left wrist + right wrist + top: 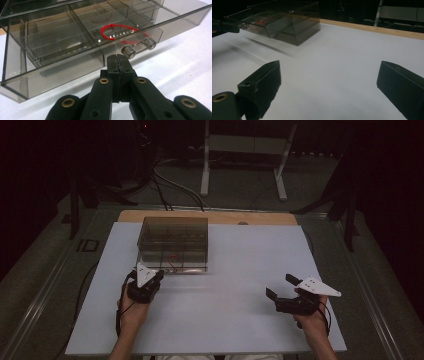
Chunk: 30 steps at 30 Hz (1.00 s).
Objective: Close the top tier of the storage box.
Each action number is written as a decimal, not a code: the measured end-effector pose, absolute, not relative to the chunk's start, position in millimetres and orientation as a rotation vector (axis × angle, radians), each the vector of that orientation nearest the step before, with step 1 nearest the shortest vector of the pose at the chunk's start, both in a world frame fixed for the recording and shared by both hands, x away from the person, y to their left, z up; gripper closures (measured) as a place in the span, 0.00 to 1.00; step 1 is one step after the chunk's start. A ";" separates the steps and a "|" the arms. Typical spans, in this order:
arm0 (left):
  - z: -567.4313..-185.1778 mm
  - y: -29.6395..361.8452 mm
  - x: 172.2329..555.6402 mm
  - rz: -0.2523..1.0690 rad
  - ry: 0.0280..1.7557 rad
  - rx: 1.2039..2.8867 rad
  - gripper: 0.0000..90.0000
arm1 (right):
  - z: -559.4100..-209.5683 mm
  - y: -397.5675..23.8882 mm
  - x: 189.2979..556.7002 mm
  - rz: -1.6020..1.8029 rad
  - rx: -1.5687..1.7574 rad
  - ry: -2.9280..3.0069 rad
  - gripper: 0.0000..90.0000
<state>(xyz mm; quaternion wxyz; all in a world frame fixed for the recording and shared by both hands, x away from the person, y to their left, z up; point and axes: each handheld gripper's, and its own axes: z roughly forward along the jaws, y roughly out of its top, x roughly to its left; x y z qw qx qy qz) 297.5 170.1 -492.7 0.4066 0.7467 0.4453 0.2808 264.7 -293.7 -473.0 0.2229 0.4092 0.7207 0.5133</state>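
1. Nearest the person, the left gripper [119, 57] is seen with its jaws pressed together, nothing pinched, tips just short of the drawer handle [139, 47].
2. The right gripper [329, 82] is held well off to the side over bare white table [240, 270], jaws spread wide, nothing between them.
3. The drawer [100, 47] is made of smoky see-through plastic, split into compartments, with a red loop of string [110, 31] seen inside. It's pulled partway out toward the person.
4. Farther back, the organizer box [173, 242] sits at the table's far left, its long side laid across the table, front facing the person.
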 end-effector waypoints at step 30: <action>-491.9 164.3 305.9 0.728 1.153 1.849 1.00 | -477.7 -298.2 260.6 1.400 1.150 1.990 0.06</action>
